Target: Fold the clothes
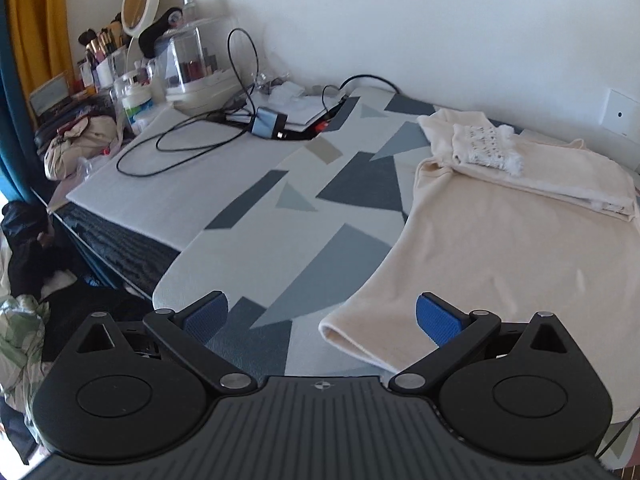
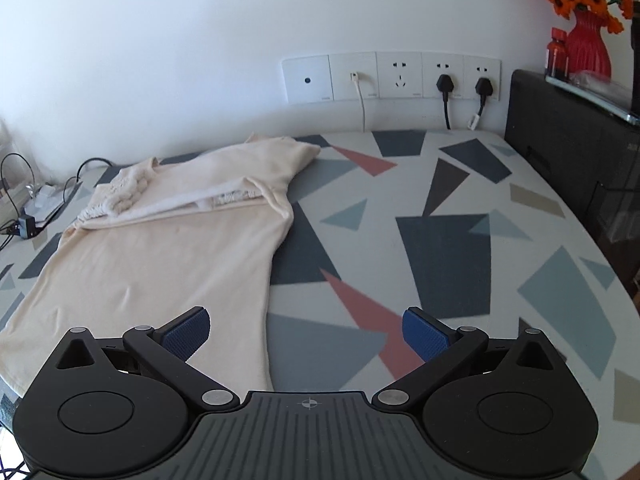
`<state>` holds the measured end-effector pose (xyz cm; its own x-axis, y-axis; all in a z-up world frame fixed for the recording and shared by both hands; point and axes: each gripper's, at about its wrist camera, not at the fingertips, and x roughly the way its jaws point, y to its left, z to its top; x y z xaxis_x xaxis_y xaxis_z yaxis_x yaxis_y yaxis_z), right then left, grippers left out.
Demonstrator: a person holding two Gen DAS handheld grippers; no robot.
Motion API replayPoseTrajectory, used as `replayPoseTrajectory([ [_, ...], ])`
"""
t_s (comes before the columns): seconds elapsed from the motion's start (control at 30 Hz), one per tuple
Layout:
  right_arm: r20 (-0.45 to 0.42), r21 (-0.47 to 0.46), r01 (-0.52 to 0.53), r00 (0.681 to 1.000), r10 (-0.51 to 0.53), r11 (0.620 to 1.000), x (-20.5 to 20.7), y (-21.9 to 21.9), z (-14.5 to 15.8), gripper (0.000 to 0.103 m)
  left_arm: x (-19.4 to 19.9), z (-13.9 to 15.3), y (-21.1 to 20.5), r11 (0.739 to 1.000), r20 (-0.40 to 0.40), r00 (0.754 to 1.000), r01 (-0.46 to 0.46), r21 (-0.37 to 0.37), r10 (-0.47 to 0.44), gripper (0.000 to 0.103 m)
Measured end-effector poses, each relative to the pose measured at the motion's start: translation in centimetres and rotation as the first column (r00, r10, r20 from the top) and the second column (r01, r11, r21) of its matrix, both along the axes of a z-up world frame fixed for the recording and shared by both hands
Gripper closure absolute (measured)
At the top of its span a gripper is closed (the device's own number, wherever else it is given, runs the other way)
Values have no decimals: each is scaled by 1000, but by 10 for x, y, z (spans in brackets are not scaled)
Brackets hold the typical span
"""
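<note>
A cream garment lies flat on the table with the geometric-patterned cloth. Its upper part is folded over, showing white lace trim. My left gripper is open above the garment's near left hem corner, touching nothing. From the right wrist the same garment fills the left half of the view, its sleeves folded across the top. My right gripper is open over the garment's near right edge, its left finger above the fabric and its right finger above the bare tablecloth.
Black cables, an adapter and a white mat lie at the table's left. Cosmetics and a mirror crowd the far left. Wall sockets, a dark cabinet and a red vase stand at the right.
</note>
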<state>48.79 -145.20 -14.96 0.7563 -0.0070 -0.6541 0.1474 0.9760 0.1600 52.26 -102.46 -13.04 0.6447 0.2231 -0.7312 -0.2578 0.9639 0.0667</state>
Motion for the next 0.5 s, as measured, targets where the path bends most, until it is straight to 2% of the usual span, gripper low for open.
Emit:
replayPoseTrajectory([
  [0.1,-26,-16,1,1000,-1,1000,2,11,-6,1,3,-16,10,999,-42,999,8,-46,-10,1],
  [0.2,-58,-35,30,998,-32,999,8,24,-10,1,13,-22,10,997,-70,996,51,-50,-55,1],
  [0.5,8,8,192,981,-192,981,6,36,17,1,41,-17,3,976,-69,976,202,-79,-207,1],
])
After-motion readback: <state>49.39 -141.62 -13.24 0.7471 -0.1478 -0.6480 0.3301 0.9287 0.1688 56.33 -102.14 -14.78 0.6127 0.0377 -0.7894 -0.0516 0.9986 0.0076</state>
